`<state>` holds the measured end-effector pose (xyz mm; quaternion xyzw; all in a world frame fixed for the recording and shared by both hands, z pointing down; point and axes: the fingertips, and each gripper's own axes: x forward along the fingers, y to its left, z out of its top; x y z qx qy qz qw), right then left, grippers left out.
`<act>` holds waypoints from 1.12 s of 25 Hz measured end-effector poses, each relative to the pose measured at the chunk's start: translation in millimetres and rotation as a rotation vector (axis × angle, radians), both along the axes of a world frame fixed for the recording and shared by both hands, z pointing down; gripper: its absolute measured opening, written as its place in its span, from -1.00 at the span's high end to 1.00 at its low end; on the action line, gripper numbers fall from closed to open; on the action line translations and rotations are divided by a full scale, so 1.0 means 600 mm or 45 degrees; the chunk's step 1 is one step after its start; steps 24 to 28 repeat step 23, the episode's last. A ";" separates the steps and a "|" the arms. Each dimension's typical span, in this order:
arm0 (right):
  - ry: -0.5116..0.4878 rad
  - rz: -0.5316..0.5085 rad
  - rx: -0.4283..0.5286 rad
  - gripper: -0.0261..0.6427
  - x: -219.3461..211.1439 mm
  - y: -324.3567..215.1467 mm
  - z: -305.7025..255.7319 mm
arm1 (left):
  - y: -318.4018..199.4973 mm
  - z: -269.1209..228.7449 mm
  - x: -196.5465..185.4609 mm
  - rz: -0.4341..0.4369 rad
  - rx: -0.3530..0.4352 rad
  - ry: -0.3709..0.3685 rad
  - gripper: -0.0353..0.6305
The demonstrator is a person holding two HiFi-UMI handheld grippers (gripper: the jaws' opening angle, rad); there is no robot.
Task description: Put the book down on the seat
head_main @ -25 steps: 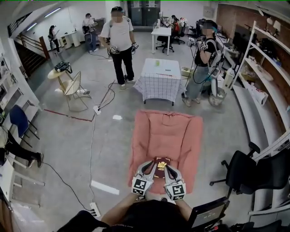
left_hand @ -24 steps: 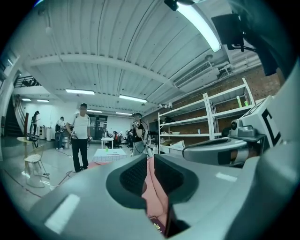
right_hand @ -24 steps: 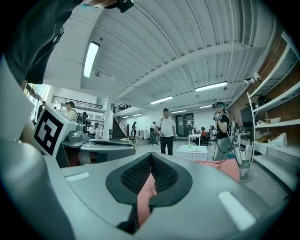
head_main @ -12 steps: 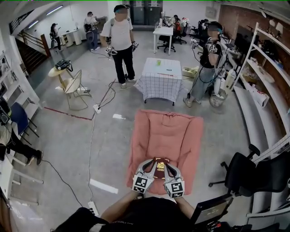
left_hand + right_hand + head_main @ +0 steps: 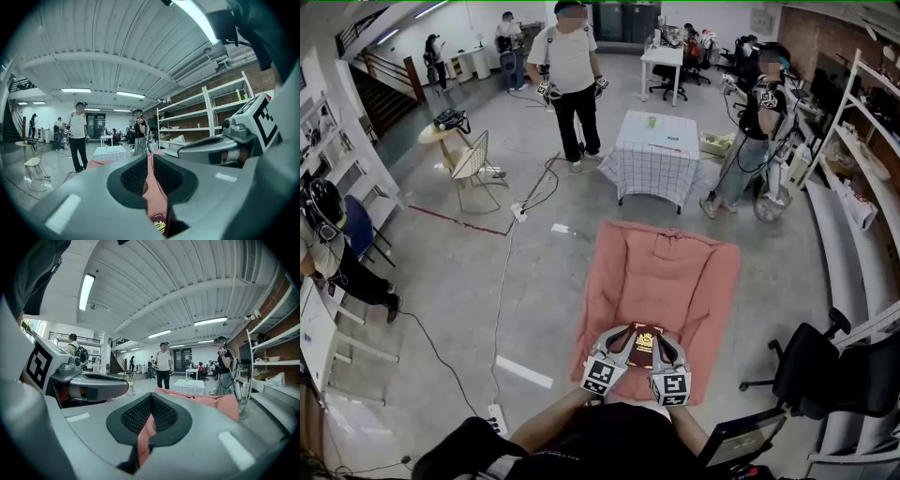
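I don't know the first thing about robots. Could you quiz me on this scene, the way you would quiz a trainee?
1. True or false: the left hand-held gripper and the right hand-held gripper both clamp the book.
2. What lies beneath the book? A) floor B) seat C) table
3. Fill in: the book's cover is dark ____ with a gold emblem.
Key: 1 true; 2 B; 3 red.

The left gripper (image 5: 622,339) and right gripper (image 5: 662,345) cover the book's (image 5: 643,336) near corners. Its gold cover print is too small to read.
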<state>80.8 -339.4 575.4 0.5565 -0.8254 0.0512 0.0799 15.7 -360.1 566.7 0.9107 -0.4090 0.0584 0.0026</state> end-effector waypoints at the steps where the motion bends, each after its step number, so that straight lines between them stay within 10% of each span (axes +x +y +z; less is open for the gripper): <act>1: -0.005 -0.004 0.000 0.89 -0.002 -0.003 0.000 | -0.001 0.001 -0.002 -0.004 -0.002 -0.003 0.79; 28: -0.044 -0.056 -0.005 0.90 0.003 -0.052 -0.004 | -0.034 0.006 0.015 -0.022 -0.010 -0.001 0.79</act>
